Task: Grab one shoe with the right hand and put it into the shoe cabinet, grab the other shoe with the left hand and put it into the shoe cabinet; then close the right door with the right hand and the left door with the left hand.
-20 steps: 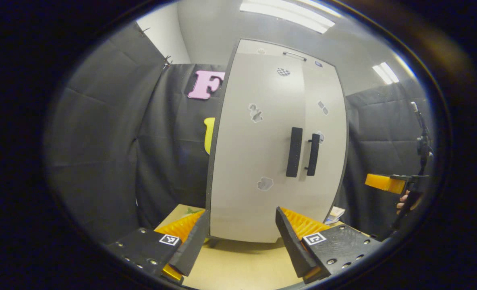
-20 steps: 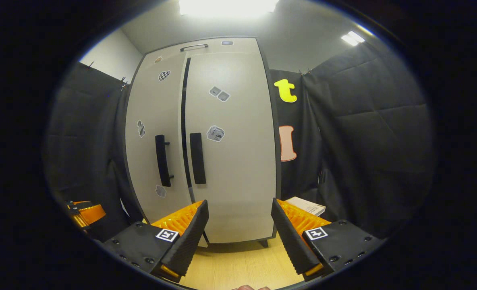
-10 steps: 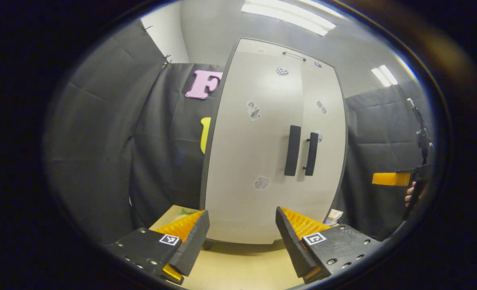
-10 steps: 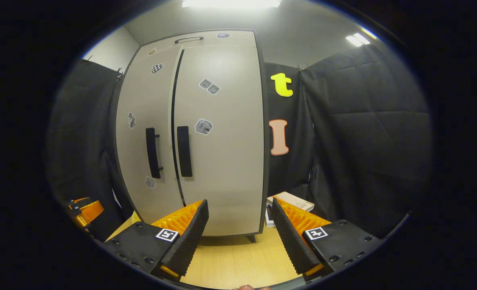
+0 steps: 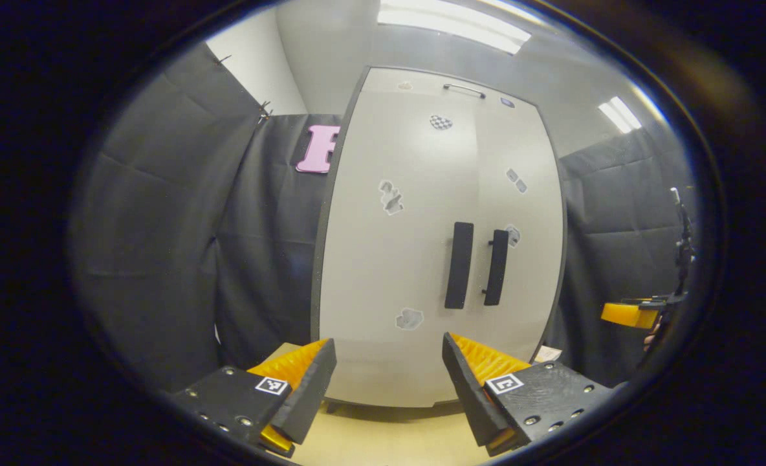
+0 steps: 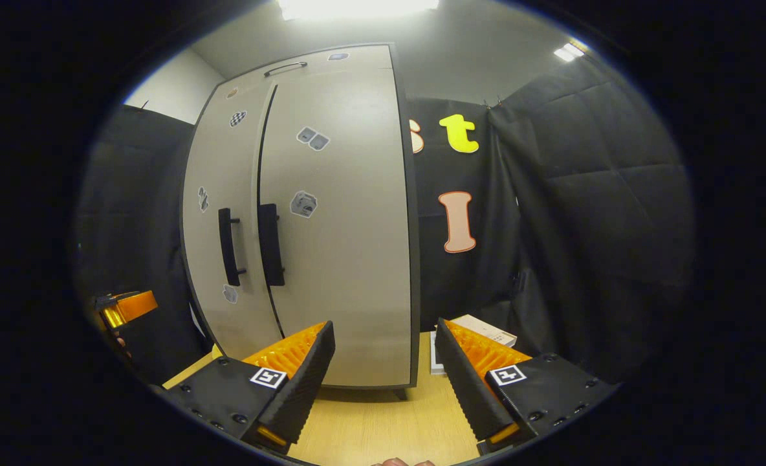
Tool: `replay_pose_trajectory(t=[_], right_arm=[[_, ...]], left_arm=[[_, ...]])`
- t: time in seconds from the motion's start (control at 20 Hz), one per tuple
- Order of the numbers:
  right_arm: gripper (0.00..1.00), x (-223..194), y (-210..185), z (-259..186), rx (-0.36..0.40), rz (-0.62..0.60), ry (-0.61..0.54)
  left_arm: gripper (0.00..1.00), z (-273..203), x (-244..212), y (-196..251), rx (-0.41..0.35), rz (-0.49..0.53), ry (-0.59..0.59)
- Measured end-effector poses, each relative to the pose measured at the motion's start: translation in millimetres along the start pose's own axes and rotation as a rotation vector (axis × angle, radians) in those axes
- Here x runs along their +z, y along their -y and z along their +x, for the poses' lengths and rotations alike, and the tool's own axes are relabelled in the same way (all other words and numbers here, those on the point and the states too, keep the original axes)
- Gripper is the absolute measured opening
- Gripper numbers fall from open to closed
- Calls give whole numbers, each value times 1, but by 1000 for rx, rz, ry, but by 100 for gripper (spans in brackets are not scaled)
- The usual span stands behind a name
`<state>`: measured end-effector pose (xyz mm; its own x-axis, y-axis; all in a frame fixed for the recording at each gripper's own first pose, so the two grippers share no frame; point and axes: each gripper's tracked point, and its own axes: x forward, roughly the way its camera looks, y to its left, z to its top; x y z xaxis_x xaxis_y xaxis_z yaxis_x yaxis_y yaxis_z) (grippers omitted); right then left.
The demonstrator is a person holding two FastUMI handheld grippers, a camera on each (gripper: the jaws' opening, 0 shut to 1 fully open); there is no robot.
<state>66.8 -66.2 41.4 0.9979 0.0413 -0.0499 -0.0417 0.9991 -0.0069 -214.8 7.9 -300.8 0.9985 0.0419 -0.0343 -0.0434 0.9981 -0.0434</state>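
Cabinet [image 5: 415, 259] stands upright on the wooden surface [image 6: 383, 427], far from both grippers, against the black cloth wall. It is tall and pale grey with dark edging. The left door [image 5: 389, 272] and right door [image 6: 344, 246] are both shut, meeting at a narrow dark seam. Two black vertical handles [image 5: 459, 265] sit side by side at mid height. Several small stickers [image 6: 303, 203] dot the door faces. The left gripper [image 5: 386, 382] is spread wide and holds nothing. The right gripper [image 6: 383, 382] is likewise spread wide and empty. A white box [image 6: 486, 330] lies near the cabinet's right side.
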Motion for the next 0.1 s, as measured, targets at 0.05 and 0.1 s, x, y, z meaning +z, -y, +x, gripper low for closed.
replay_pose_trajectory(t=[0.05,0.1], right_arm=[[98,0,9,3,20,0,0],[98,1,15,7,45,6,4]], left_arm=[[99,5,4,6,19,-10,6],[94,8,8,11,41,-30,10]])
